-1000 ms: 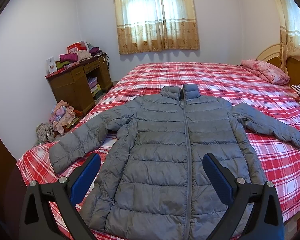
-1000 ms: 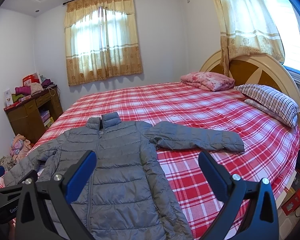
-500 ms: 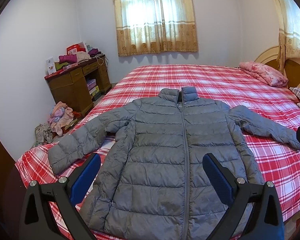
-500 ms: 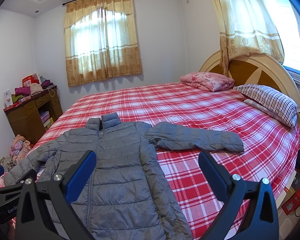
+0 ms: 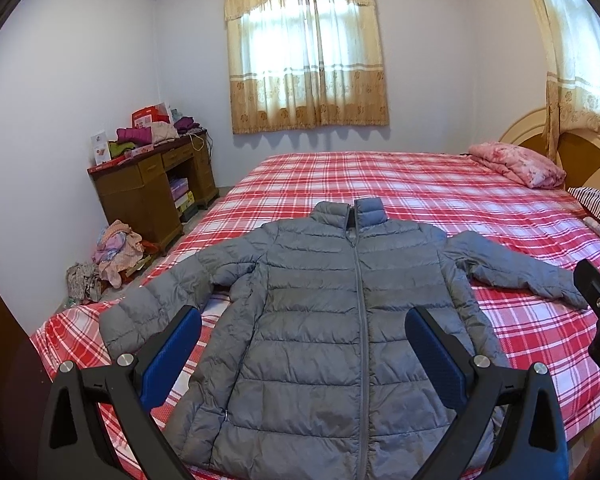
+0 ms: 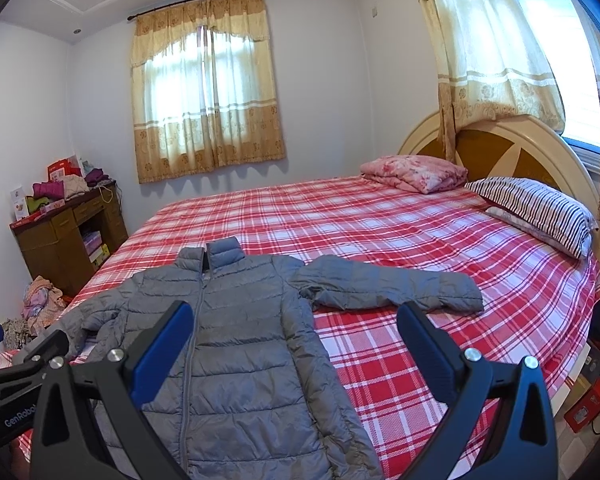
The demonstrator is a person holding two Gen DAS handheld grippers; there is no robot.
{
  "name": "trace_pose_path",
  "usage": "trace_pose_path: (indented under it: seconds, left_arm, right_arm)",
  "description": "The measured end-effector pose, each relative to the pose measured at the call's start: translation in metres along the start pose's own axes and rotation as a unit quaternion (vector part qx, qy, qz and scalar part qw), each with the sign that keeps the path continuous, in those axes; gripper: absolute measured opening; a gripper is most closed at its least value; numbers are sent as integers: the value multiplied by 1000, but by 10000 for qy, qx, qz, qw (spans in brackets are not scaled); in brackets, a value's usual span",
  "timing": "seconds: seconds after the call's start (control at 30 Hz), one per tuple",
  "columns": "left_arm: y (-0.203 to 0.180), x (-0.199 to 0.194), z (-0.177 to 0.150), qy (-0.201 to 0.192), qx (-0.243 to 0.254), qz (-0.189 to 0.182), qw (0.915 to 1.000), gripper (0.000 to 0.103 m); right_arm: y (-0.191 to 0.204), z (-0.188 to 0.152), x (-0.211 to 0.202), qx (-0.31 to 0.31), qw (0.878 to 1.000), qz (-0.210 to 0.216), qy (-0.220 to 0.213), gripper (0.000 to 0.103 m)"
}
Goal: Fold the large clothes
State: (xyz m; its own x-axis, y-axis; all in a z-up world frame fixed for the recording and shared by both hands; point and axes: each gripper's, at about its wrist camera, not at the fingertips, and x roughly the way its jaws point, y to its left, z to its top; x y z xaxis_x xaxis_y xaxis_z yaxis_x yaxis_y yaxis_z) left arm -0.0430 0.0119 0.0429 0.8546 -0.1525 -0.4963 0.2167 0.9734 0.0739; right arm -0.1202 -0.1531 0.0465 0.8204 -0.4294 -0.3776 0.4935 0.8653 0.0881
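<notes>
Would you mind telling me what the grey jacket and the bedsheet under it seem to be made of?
The grey puffer jacket looks like thin synthetic shell, probably nylon or polyester: faint sheen, padded quilted bands. The red plaid bedsheet looks like matte woven cotton or a blend, lying flat without shine.

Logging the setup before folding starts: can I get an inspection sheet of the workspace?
Surface: bed with red plaid sheet, flat.
Job's things: grey puffer jacket lying face up, zipped, both sleeves spread out.
Clutter: pink folded quilt and striped pillow at the headboard, apart from the jacket.
Grippers: left tool and right tool both open, above the jacket, holding nothing.
Cables: a thin cord hangs at the desk.
Surroundings: clothes pile on the floor; curtained window.
</notes>
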Motion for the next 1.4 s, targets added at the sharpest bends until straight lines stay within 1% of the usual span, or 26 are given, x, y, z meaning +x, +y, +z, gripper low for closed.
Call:
trace_pose_path:
  seconds: [0.3,0.53,0.57,0.6,0.67,0.7,0.77,0.8,0.83,0.87,0.93,0.97,1.0,1.03,1.1,1.17,1.23,1.27,1.33,1.37,1.4]
  left_arm:
    - [-2,-14,-4,-112,37,-158,9998,102]
    - [-9,-11,-5,-123,101,-292,9994,102]
    - [-10,-8,-6,-96,107,-368,9992,102]
    - [-10,-3,-7,-31,81,-476,9988,102]
    - [-7,11,-10,209,-9,-695,9974,102]
    - [-4,25,-13,430,-54,-793,9959,102]
    - [1,51,-17,797,-75,-750,9940,102]
    - [6,67,-20,975,-110,-641,9931,102]
    - [12,81,-22,1092,-147,-541,9924,102]
    - [17,90,-23,1145,-175,-480,9921,102]
    - [32,107,-22,1176,-308,-331,9920,102]
    - [39,113,-21,1140,-402,-277,9923,102]
    - [47,118,-20,1088,-504,-237,9925,102]
    - [54,124,-18,1017,-619,-205,9927,102]
    - [64,136,-15,959,-764,-175,9923,102]
    - [70,149,-12,1062,-739,-58,9916,102]
    - [74,164,-9,1079,-657,169,9918,102]
    - [76,172,-9,1054,-622,307,9920,102]
    - [79,185,-7,1072,-597,420,9916,102]
    - [81,192,-6,1089,-602,421,9913,102]
    - [82,196,-5,1100,-617,423,9911,102]
  right_arm:
    - [-2,1,-12,-23,9999,-81,-106,103]
    - [-5,0,-9,12,9999,-60,-79,103]
    - [-5,-1,-7,27,10000,-13,-42,103]
    - [-9,-2,-2,85,9999,49,62,103]
    - [-23,-8,19,323,9985,161,409,103]
    - [-32,-11,30,426,9971,212,595,103]
    - [-54,-17,52,665,9926,298,971,103]
    - [-72,-21,67,878,9884,302,1202,102]
    - [-91,-23,79,1096,9847,278,1329,100]
    - [-108,-23,89,1315,9808,220,1424,96]
    - [-158,-25,117,1959,9662,158,1670,91]
    - [-182,-26,129,2314,9574,45,1724,86]
    - [-198,-26,138,2519,9522,-22,1728,85]
    - [-226,-27,153,2807,9444,-148,1708,85]
    - [-263,-28,176,3094,9345,-490,1688,85]
    - [-300,-32,197,3568,9165,-696,1667,85]
    - [-322,-35,214,3869,9014,-897,1725,85]
    - [-333,-38,226,3915,8961,-1153,1744,85]
    - [-339,-40,249,3807,8944,-1436,1859,84]
    - [-342,-41,260,3776,8912,-1603,1938,81]
    - [-344,-45,269,3777,8871,-1731,2009,80]
